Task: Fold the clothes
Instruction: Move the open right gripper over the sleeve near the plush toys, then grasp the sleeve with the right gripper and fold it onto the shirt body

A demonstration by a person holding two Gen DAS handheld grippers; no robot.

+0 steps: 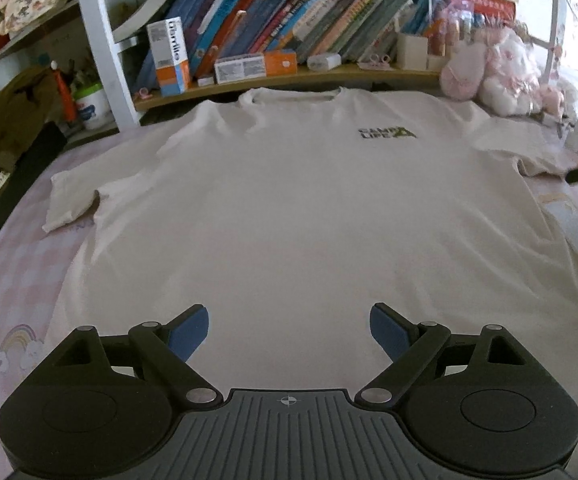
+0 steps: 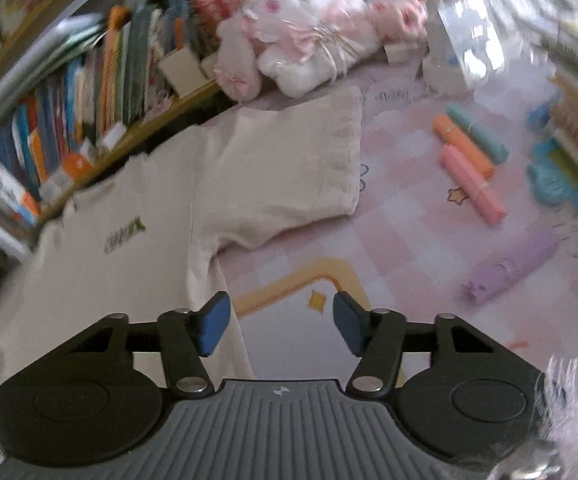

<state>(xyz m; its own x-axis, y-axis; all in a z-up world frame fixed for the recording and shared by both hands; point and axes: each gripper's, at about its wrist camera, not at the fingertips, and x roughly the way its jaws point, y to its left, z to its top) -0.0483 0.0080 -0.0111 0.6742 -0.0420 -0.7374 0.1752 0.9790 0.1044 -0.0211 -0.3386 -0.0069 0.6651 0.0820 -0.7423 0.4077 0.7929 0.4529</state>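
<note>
A cream T-shirt (image 1: pixel 289 200) with a small dark chest print (image 1: pixel 385 133) lies spread flat, front up, on a pink checked bedsheet (image 1: pixel 21 272), collar toward the bookshelf. My left gripper (image 1: pixel 289 334) hovers over its lower part, jaws wide open with nothing between the blue pads (image 1: pixel 191 334). In the right wrist view the shirt (image 2: pixel 129 280) shows its right side and its sleeve (image 2: pixel 289 168) stretched out flat. My right gripper (image 2: pixel 281 328) stands open beside the shirt's side edge; its left pad (image 2: pixel 215 326) is over the cloth, the gap over bare sheet.
A low shelf of books (image 1: pixel 289 28) runs behind the collar. Pink and white plush toys (image 1: pixel 497 76) sit at the back right. Orange, pink, teal and purple rolled cloths (image 2: pixel 473 168) lie on the sheet right of the sleeve. Dark clothing (image 1: pixel 13 128) hangs at the left.
</note>
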